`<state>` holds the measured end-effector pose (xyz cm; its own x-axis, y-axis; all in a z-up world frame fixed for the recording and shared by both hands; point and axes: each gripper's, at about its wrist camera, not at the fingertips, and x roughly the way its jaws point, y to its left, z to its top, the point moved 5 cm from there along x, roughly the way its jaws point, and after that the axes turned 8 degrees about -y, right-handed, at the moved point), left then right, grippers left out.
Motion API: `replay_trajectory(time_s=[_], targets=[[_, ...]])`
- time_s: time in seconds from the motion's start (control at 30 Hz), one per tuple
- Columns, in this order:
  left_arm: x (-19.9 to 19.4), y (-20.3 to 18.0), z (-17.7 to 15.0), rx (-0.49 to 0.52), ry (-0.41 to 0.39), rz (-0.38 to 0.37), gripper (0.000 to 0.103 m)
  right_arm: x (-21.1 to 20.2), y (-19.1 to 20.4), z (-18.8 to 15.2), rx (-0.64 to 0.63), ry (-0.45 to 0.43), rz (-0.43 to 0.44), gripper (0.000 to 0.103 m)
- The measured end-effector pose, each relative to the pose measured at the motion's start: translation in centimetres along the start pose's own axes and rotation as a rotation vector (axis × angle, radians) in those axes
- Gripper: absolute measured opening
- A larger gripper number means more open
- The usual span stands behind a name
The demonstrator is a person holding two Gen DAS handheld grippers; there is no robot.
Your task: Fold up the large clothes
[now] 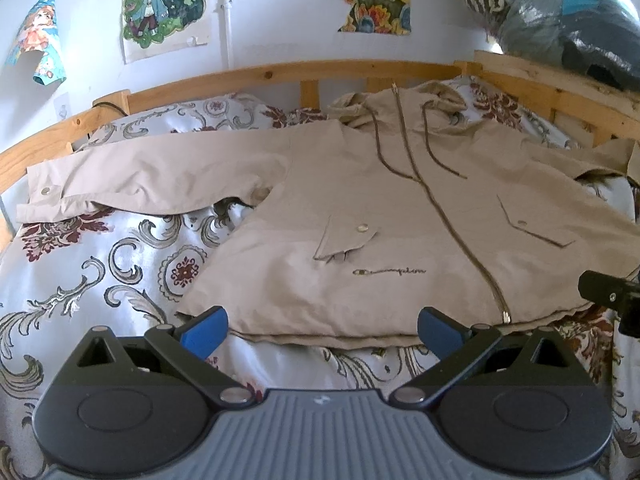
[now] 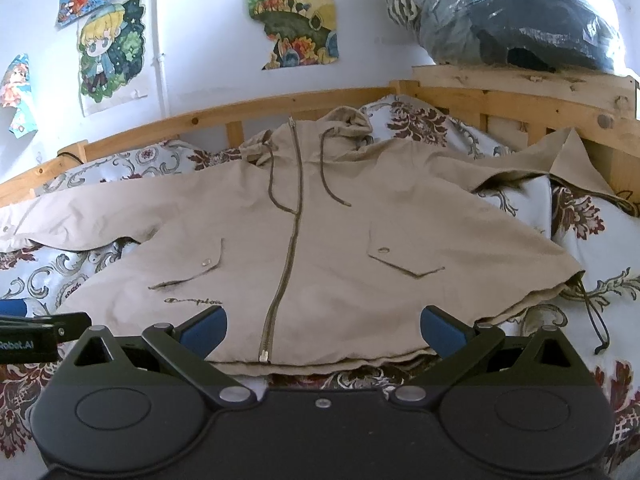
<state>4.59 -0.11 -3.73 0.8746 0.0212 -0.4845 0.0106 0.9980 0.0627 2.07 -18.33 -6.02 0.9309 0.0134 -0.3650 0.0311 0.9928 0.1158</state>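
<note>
Matt beige woven cloth on the hooded jacket (image 2: 320,240), lightly creased, with a dull metal zipper (image 2: 286,248) and shiny metal snaps. Glossy, satin-like floral bedspread (image 1: 120,264). Bare, knotty, unvarnished-looking wood on the bed frame (image 1: 256,74). Paper posters (image 1: 164,4) on a smooth white wall. Matt black plastic gripper bodies, smooth blue pads (image 1: 204,332). Shiny crinkled plastic bag (image 2: 516,16).

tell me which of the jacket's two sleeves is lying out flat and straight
The sleeve on the image-left side lies flat and straight across the bedspread. The other sleeve is bunched and propped up against the wooden bed frame.
</note>
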Motion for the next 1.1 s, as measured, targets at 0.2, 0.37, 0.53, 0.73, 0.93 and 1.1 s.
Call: replay_trajectory(time_s=[0.2,0.37,0.53,0.73,0.93,1.1], targets=[[1.3,-0.2,0.8,0.014,0.069,-0.005,0.102,0.7,-0.5,0.3,0.041,0.074,-0.040,0.102],[2.5,0.0,3.4,0.040,0.102,-0.039,0.102,1.3,-2.0,1.1,0.110,0.121,-0.076,0.102],[3.9,0.1,7.3,0.061,0.133,-0.046,0.102,1.7,-3.3,2.5,0.137,0.123,-0.091,0.102],[6.9,-2.3,11.7,0.194,0.154,-0.018,0.102,2.3,-6.3,4.5,0.161,0.102,-0.114,0.102],[10.5,-6.7,13.1,0.178,0.114,-0.100,0.102,1.4,-14.1,7.3,0.256,0.006,-0.256,0.102],[12.8,-8.6,10.8,0.085,0.109,-0.189,0.102,2.0,-22.1,8.5,0.338,-0.058,-0.424,0.102]])
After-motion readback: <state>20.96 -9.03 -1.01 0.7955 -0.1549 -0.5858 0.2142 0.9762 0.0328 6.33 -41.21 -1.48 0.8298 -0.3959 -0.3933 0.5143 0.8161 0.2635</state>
